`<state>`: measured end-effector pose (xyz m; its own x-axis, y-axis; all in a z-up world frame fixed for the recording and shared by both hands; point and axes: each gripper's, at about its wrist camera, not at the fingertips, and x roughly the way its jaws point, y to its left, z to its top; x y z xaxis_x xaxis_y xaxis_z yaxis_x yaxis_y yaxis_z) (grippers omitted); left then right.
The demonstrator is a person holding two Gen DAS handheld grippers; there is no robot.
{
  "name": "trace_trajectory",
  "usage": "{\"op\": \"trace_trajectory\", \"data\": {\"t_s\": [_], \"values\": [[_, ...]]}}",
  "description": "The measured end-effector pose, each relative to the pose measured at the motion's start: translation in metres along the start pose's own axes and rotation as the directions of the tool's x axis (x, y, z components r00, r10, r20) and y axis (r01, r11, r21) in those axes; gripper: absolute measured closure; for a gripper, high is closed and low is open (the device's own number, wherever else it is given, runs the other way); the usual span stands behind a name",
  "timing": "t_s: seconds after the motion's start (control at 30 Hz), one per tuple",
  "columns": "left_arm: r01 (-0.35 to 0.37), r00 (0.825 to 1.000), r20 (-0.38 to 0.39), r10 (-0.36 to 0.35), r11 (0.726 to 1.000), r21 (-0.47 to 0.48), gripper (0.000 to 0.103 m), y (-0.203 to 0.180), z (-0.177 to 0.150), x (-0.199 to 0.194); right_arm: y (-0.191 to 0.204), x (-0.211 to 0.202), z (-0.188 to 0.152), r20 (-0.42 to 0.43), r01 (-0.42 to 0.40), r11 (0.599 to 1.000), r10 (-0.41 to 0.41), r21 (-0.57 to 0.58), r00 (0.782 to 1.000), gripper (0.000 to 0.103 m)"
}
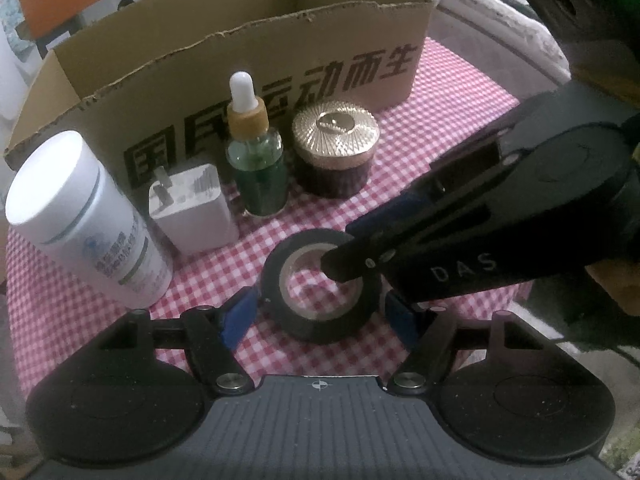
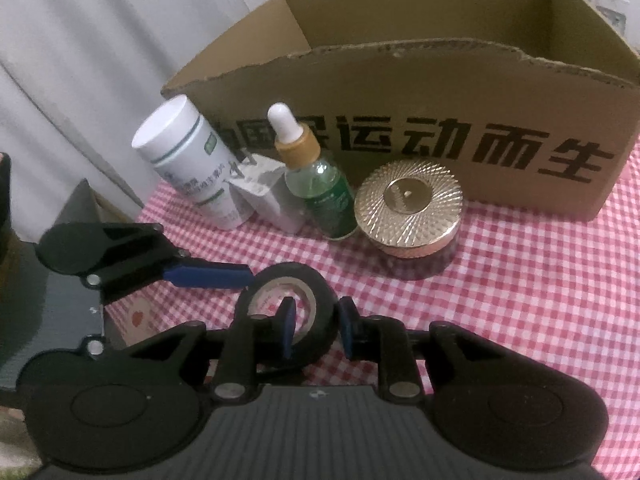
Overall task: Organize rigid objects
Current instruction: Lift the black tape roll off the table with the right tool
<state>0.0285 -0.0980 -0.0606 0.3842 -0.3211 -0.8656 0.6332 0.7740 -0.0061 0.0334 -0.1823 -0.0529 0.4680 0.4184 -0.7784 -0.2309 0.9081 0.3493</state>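
A black tape roll lies flat on the red-checked cloth. My left gripper straddles it, one blue pad close to each side of the roll, jaws open. My right gripper is shut on the tape roll: one finger inside the hole, the other outside the wall. In the left wrist view a right gripper finger reaches in from the right and dips into the hole. In the right wrist view a left gripper finger lies against the roll's left side.
Behind the roll stand a white bottle, a white charger plug, a green dropper bottle and a gold-lidded jar. An open cardboard box with a torn rim stands behind them. The cloth ends just left of the bottle.
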Motion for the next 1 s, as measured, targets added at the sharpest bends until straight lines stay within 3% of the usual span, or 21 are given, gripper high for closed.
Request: {"op": "trace_trajectory", "data": {"t_s": [0.67, 1.0], "values": [[-0.004, 1.0, 0.017, 0.004, 1.0, -0.018, 0.037, 0.003, -0.001, 0.001, 0.003, 0.006, 0.008, -0.002, 0.01, 0.998, -0.01, -0.062, 1.0, 0.077], [-0.006, 1.0, 0.026, 0.007, 1.0, -0.02, 0.037, 0.003, 0.002, -0.004, -0.002, 0.003, 0.005, 0.014, 0.002, 1.0, -0.001, -0.028, 1.0, 0.08]]}}
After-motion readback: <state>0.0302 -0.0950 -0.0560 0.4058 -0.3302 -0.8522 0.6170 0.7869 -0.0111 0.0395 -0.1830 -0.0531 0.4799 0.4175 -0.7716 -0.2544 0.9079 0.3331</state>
